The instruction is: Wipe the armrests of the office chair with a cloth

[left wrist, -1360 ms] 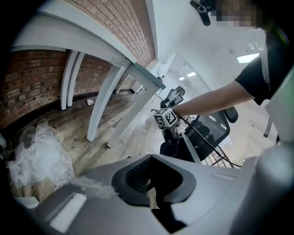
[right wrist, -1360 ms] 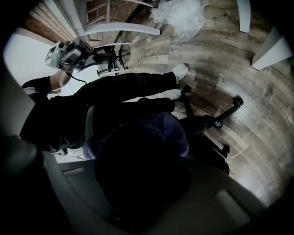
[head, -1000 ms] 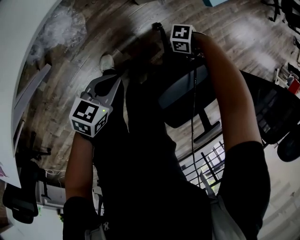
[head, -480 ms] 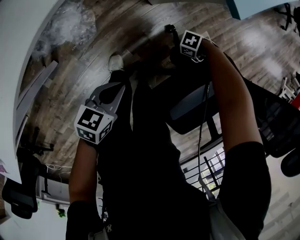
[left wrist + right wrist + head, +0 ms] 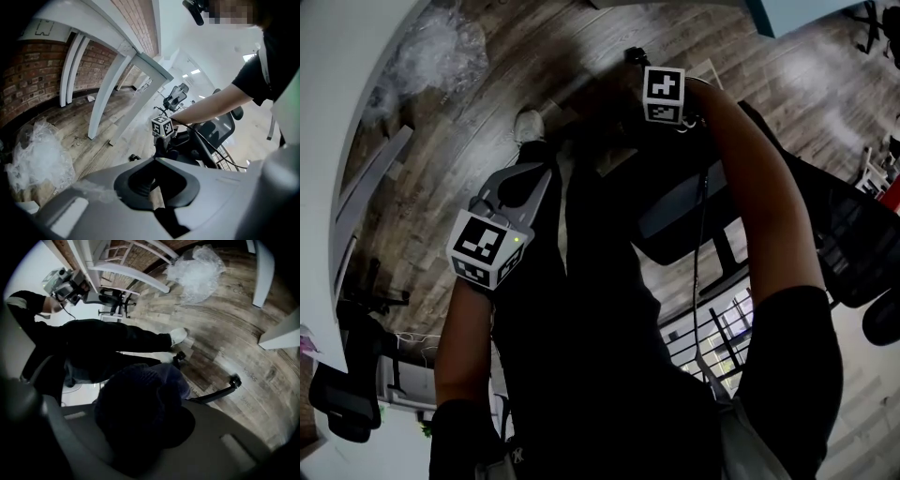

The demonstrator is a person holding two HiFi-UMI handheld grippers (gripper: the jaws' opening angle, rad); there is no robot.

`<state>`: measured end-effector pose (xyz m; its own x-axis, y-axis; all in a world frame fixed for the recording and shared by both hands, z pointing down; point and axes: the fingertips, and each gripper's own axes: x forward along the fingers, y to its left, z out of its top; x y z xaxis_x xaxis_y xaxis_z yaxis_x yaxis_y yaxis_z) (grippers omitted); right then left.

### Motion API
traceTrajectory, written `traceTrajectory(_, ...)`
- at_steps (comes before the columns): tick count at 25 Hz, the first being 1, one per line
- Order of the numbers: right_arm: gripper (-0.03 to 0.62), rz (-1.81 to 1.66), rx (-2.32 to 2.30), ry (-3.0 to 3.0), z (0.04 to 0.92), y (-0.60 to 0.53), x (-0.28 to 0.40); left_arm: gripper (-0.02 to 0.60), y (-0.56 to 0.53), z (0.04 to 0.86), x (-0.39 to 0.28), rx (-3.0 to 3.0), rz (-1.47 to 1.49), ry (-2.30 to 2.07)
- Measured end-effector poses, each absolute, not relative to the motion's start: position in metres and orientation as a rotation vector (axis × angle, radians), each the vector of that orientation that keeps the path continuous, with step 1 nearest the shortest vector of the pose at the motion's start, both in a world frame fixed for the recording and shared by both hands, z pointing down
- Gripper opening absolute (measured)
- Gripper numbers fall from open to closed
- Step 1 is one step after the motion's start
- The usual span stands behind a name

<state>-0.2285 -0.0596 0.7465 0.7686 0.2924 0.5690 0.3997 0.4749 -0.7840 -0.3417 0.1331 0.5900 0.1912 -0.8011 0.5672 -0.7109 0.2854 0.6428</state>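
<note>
Right hand-held gripper (image 5: 143, 425) around bunched dark-blue cloth (image 5: 139, 397)

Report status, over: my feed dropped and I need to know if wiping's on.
Right claw shut on dark cloth. Left claw shut, empty. Armrest under right arm, contact unseen. Cable hangs across it.

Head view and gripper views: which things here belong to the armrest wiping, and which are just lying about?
For the job:
- dark blue cloth, bunched in the right gripper
- office chair, close beside the person

Lying about:
- crumpled clear plastic on the wooden floor
- white table legs
- second chair, far off
</note>
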Motion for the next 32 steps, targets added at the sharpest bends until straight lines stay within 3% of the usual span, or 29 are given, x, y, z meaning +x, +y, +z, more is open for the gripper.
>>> traceTrajectory(15,0.051,0.097,-1.156,-0.582,0.639,-0.025,-0.221,0.003,0.121,0.556,-0.355,1.546,-0.110,-1.511)
traceTrajectory(32,0.050,0.101,-0.902,-0.726,0.625,-0.062,-0.237,0.003,0.106,0.539,-0.349,1.600,-0.080,-1.478)
